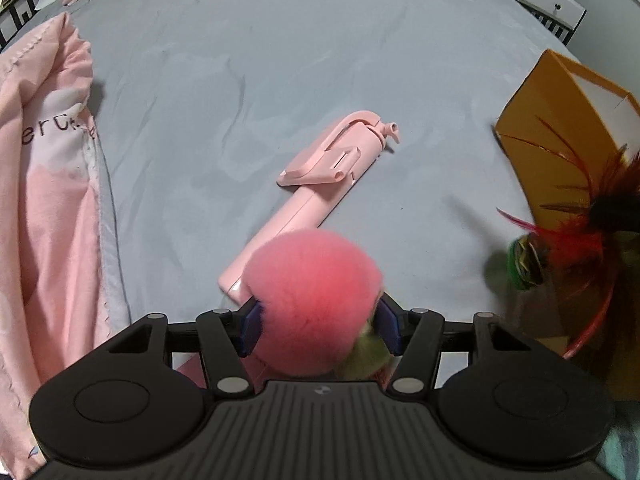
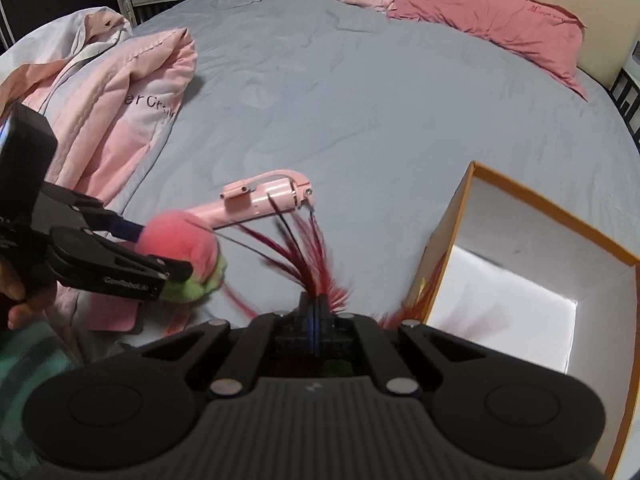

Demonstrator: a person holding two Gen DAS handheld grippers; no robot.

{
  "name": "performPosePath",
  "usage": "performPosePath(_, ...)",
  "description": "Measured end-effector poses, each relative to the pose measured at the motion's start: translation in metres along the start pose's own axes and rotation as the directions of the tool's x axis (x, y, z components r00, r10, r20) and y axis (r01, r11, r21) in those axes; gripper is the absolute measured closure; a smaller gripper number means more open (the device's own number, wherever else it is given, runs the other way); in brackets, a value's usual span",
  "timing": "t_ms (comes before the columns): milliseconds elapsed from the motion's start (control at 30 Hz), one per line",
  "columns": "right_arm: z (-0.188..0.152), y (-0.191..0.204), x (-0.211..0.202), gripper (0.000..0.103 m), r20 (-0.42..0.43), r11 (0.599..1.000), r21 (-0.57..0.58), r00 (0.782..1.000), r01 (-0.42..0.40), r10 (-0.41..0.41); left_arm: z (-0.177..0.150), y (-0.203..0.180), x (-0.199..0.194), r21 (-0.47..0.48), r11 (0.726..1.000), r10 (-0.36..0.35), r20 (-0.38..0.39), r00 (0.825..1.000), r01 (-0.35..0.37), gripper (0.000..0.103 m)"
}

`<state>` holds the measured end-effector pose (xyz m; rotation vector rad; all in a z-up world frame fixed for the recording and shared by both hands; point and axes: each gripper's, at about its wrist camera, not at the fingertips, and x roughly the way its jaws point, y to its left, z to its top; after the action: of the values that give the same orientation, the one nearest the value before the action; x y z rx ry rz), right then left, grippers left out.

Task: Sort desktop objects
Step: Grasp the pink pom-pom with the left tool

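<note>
Closest to me, low in the left wrist view, my left gripper [image 1: 318,326] is clamped on the pink pom-pom [image 1: 314,300], its blue pads pressing into the fluff on both sides, with a green tuft hanging under it. Fur compresses, so I judge the hold could be shallow: a quick swing might let the ball slide out onto the bed. At lower centre of the right wrist view, my right gripper [image 2: 316,312] is pinched tight on the feather toy [image 2: 304,248], red and dark plumes fanning up from the closed tips. The plumes are blurred and long; I think they could brush the pom-pom or snag the box edge on the way over. Further out, mid-frame in both views, the pink selfie stick [image 1: 320,184] lies flat on the grey sheet [image 1: 280,60], not yet picked up. At the right of the right wrist view stands the orange box [image 2: 472,216], open at the top, its white inside showing nothing in the part I can see. Beyond, at upper left, the pink quilt [image 2: 120,92] is bunched up.
</note>
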<state>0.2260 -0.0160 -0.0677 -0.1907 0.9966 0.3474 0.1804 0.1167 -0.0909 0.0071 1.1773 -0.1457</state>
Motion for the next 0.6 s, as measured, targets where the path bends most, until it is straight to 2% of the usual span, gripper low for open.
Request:
performPosePath(100, 0.001, -0.002, 0.008, 0.103, -0.011, 1.000, 0.018, 1.000, -0.011, 0.012, 0.003, 0.001, 0.010, -0.009, 1.000, 0.011, -0.023, 1.000, -0.011, 0.041)
performPosePath(367, 0.001, -0.006, 0.027, 0.103, -0.018, 0.997, 0.071, 0.999, -0.036, 0.038, 0.002, 0.014, 0.029, -0.067, 0.997, -0.048, -0.052, 0.997, 0.045, 0.047)
performPosePath(600, -0.002, -0.008, 0.022, 0.103, 0.008, 0.990, 0.129, 0.999, -0.048, 0.047, -0.001, 0.016, 0.020, -0.062, 0.997, -0.053, -0.030, 0.998, 0.051, 0.051)
